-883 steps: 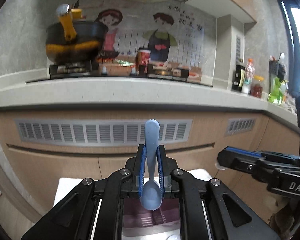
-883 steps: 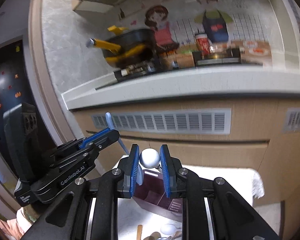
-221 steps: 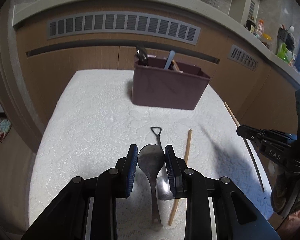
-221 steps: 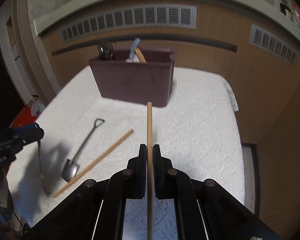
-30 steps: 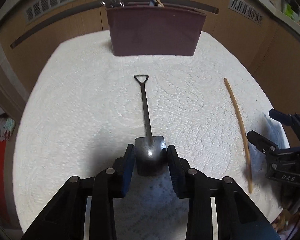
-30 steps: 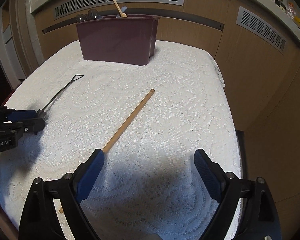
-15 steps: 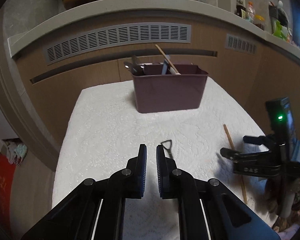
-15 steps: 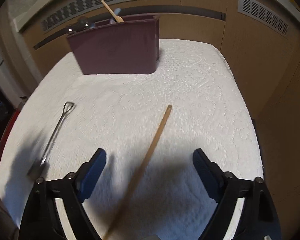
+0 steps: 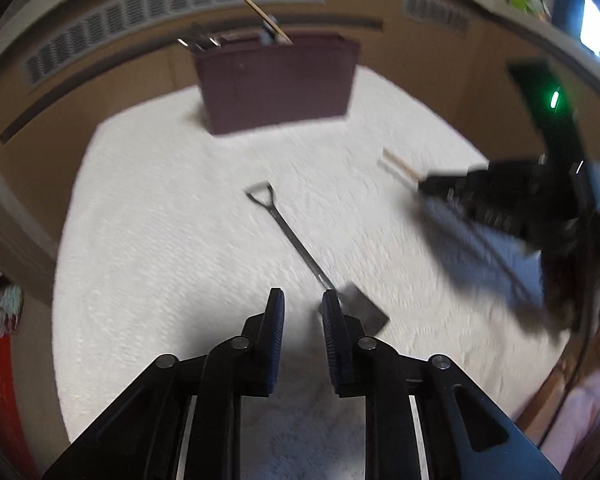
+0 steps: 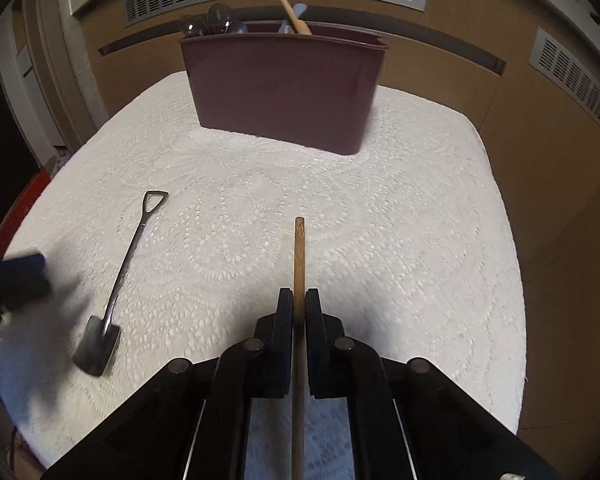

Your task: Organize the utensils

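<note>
**One chopstick clamped, one shovel spoon loose**

Two jaws of the right gripper (image 10: 299, 304) have just closed on the wooden chopstick (image 10: 299, 256); the left gripper (image 9: 302, 306), jaws just opening slightly, holds nothing, its right finger beside the shovel spoon (image 9: 300, 248) mid-table; the maroon caddy (image 10: 284, 88) stands at the far edge.

Both fisheye views bend straight lines and darken to black at the corners. The left wrist view is smeared with motion blur: the dark maroon plastic utensil bin (image 9: 278, 80) and the white embossed table cover (image 9: 172, 216) lose their detail. The right wrist view is sharp except at its left edge. Soft shadows pool under both tools
</note>
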